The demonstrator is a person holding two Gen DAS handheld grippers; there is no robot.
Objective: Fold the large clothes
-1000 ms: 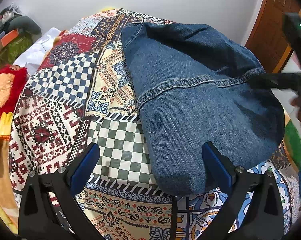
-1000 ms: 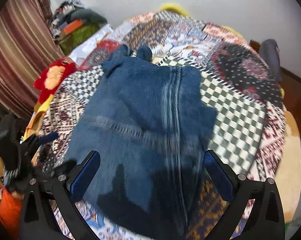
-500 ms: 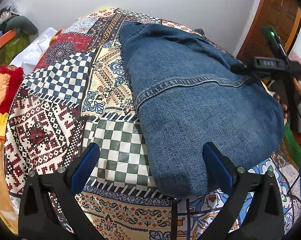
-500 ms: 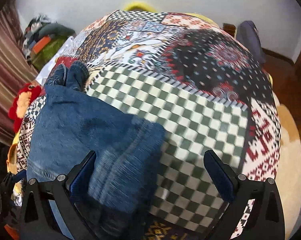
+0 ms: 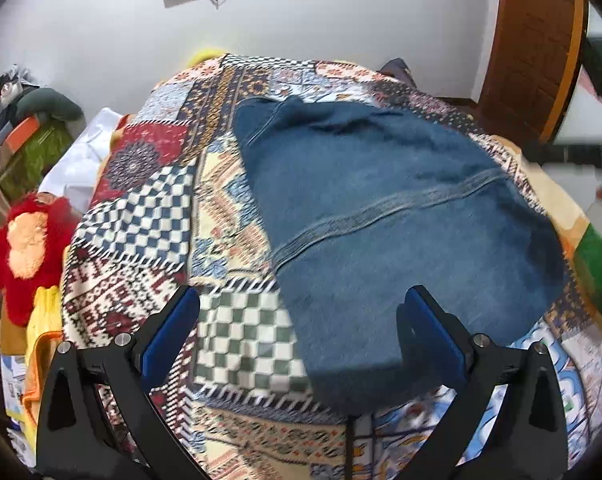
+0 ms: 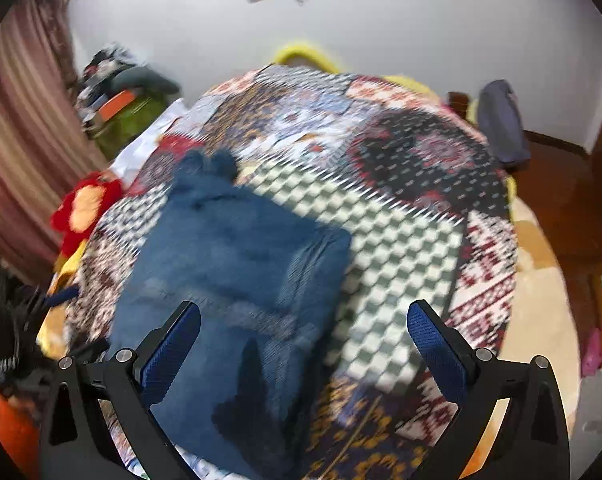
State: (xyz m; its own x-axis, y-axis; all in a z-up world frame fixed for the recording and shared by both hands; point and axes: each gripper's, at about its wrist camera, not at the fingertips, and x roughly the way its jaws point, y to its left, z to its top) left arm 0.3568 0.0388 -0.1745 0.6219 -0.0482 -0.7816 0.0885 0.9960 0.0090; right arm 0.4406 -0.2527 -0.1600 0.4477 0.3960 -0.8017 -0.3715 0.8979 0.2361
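We hold both tools above the bed. The left gripper has its blue pads spread wide with nothing between them; the right gripper is likewise spread and empty. Neither touches cloth.

The jeans lie folded on the patchwork bedspread, doubled over into a broad denim slab. In the left wrist view a stitched seam runs across the slab, the rounded fold edge sits nearest us, and the bundle lies toward the right side of the bed. In the right wrist view the same jeans reach away toward two small rounded ends at the far tip, probably the leg hems, though blur makes that uncertain. A red plush toy sits off the bed's left edge, well apart from the denim.

Our reading: one fold is down and we are between grasps, sizing up the next one. The bundle looks wide enough for another fold. That would call for lowering each gripper to a corner of one end, pinching through all layers at once, and carrying that end over evenly so the lower layers do not slide out of line. Both views are motion-blurred, so edge alignment cannot be judged.
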